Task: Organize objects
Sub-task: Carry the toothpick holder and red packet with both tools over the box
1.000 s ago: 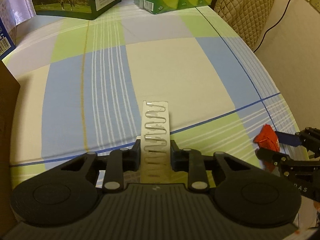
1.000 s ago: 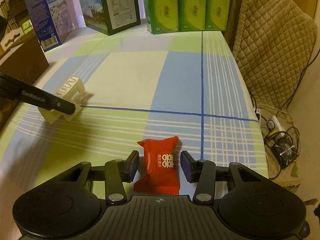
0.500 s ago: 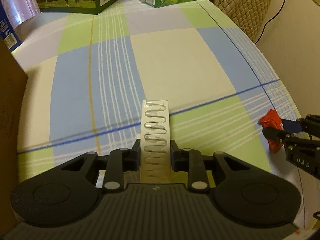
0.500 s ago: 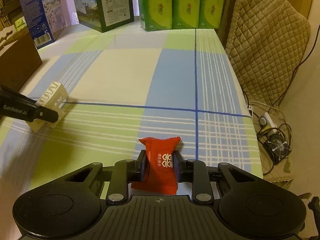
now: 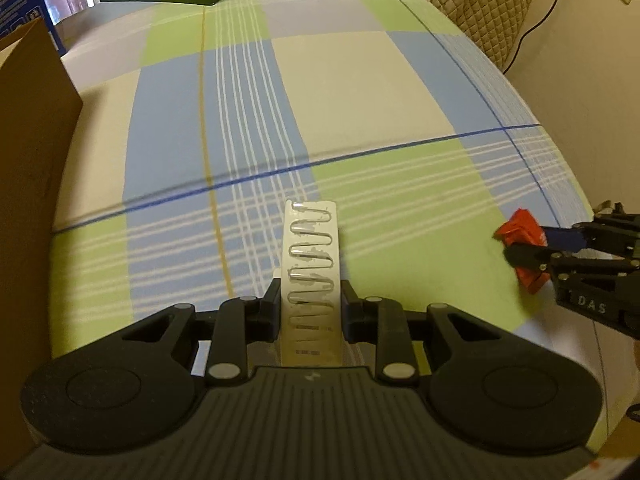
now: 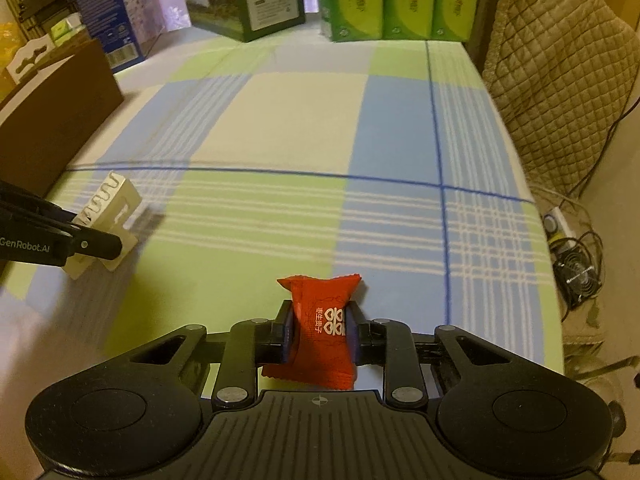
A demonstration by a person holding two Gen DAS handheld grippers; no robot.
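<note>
- Red candy packet (image 6: pixel 322 330): crinkled foil wrapper, white printed characters, pinched at its waist between the fingers of the right gripper (image 6: pixel 320 330). It appears raised off the surface (image 6: pixel 304 112), at about 6 o'clock in the right wrist view.
- White clip card (image 5: pixel 312 276): flat rectangular card carrying a row of silver wire clips. It is clamped edgewise by the fingers of the left gripper (image 5: pixel 311 308), at 6 o'clock in the left view.
- Progress, judged: both items are picked up; neither is placed yet. Delivery remains.
- Brown cardboard box (image 5: pixel 28 168) at 9 o'clock is a likely destination; this cannot be confirmed.
- Checked cloth otherwise bare; green cartons (image 6: pixel 400 0) stand at 12 o'clock.
</note>
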